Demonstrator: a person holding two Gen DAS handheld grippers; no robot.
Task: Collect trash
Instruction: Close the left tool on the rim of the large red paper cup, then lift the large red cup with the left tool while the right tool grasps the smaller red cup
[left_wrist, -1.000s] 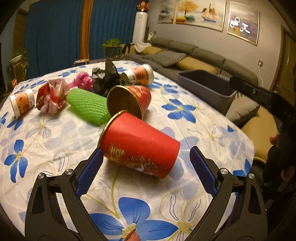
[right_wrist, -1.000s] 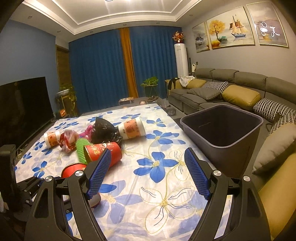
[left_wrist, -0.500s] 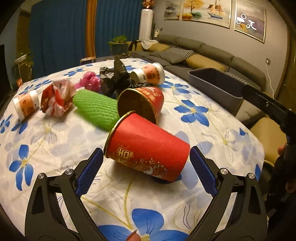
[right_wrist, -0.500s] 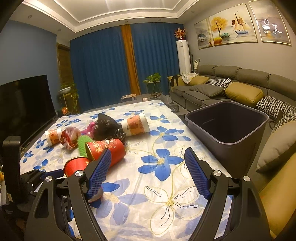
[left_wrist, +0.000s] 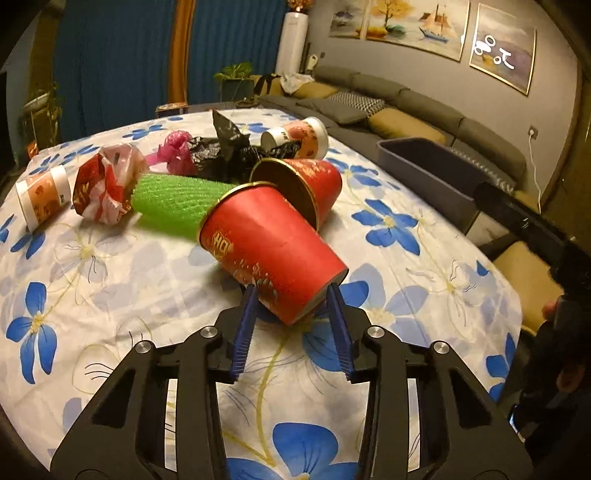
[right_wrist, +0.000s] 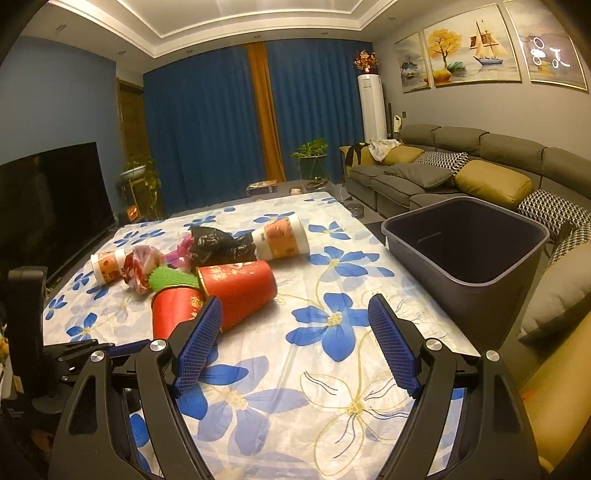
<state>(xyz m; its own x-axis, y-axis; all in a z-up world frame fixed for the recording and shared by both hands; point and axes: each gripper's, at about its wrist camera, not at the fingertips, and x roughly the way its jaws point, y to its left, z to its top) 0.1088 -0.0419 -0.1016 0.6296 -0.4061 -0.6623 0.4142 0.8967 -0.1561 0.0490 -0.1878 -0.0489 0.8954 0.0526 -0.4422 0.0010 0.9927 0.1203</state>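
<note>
My left gripper (left_wrist: 291, 295) is shut on the base of a red paper cup (left_wrist: 269, 247), which tilts up off the flowered table; the cup also shows in the right wrist view (right_wrist: 173, 306). Behind it lie a second red cup (left_wrist: 303, 184), a green foam net (left_wrist: 173, 199), a crumpled red-white wrapper (left_wrist: 103, 184), black bag (left_wrist: 225, 151), pink bag (left_wrist: 173, 147) and two white-orange cups (left_wrist: 299, 138) (left_wrist: 42, 197). My right gripper (right_wrist: 295, 325) is open and empty above the table, left of the grey bin (right_wrist: 465, 251).
The grey bin stands off the table's right edge, also in the left wrist view (left_wrist: 432, 166). A sofa (right_wrist: 480, 170) runs behind it. A TV (right_wrist: 48, 206) stands at the left. The flowered tablecloth (right_wrist: 314, 369) covers the table.
My left gripper closed on the near red cup's base and lifted it, tilting its rim up. My right gripper stayed open and drifted slightly.
</note>
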